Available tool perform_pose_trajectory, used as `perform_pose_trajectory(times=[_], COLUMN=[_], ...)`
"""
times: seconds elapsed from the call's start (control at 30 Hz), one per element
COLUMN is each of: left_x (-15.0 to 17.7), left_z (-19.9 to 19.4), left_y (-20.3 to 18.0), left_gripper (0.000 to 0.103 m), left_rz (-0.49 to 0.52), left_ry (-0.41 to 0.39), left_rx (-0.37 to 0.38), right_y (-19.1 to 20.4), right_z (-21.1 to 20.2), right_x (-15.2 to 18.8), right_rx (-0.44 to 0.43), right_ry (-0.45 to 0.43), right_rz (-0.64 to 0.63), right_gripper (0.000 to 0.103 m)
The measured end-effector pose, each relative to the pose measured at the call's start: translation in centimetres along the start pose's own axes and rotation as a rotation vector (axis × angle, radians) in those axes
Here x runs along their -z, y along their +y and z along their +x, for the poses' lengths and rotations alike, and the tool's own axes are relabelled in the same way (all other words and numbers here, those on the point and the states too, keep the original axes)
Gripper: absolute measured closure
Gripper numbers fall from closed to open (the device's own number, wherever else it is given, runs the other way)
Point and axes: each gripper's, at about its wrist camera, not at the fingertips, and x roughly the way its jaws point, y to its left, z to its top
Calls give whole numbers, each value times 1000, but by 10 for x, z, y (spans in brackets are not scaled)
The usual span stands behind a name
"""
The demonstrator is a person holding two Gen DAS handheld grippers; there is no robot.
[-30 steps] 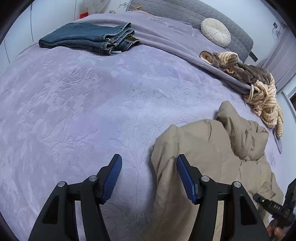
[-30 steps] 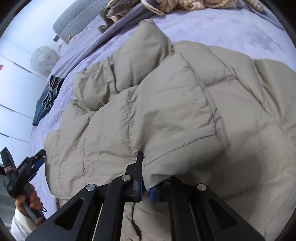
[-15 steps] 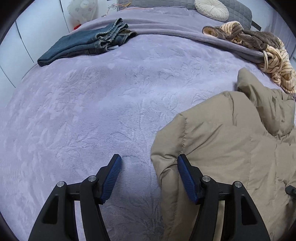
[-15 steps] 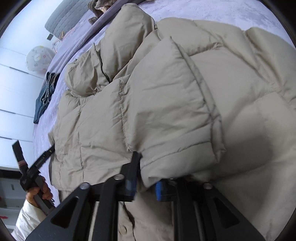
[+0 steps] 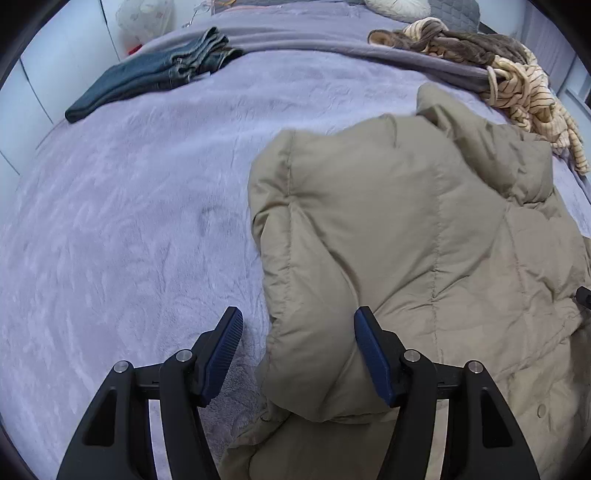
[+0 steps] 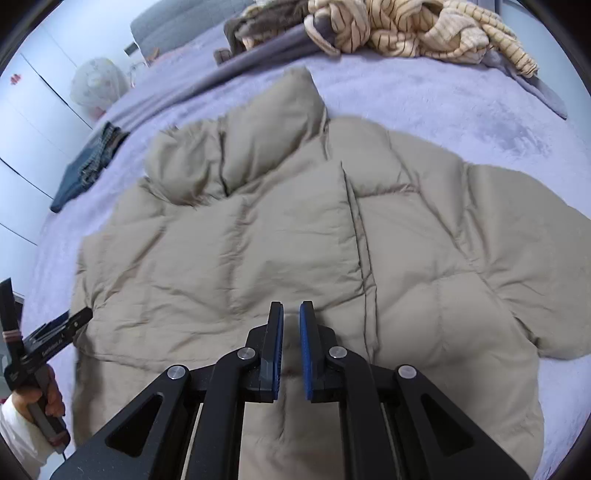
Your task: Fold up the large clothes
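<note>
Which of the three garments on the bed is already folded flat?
The blue jeans, lying as a neat flat stack near the far left edge. The beige puffer jacket is spread open, and the striped garment is a crumpled heap.

**Counting what is lying on the bed**

Showing one beige puffer jacket, lying on one purple bedspread. Lying at the far edge: one folded pair of jeans, and one heap of striped and brown clothes, pieces too tangled for counting. Sitting by the headboard: one round cushion. Standing beyond the bed: one pale, rounded bag. Showing two grippers, the left gripper and the right gripper.
</note>
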Motion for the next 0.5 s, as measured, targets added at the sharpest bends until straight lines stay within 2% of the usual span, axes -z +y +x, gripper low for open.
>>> perform_pose_trajectory(times=[0.13, 0.27, 0.3, 0.43, 0.5], left_x=[0, -4, -5, -3, -1], left_z=[13, 8, 4, -22, -37], left_y=[6, 4, 3, -4, -10], left_gripper=[31, 31, 31, 31, 31], left_rz=[-37, -23, -23, -11, 0], left_ry=[19, 22, 24, 15, 14], left_rx=[21, -4, -16, -54, -31], right_y=[-15, -25, -30, -53, -60], right_z=[29, 15, 9, -13, -25], right_x=[-3, 1, 3, 14, 23], right_rx=[17, 28, 24, -1, -27], right_ry=[22, 24, 29, 61, 75], right_rz=[-7, 0, 20, 123, 163], right_gripper=[102, 102, 97, 90, 77])
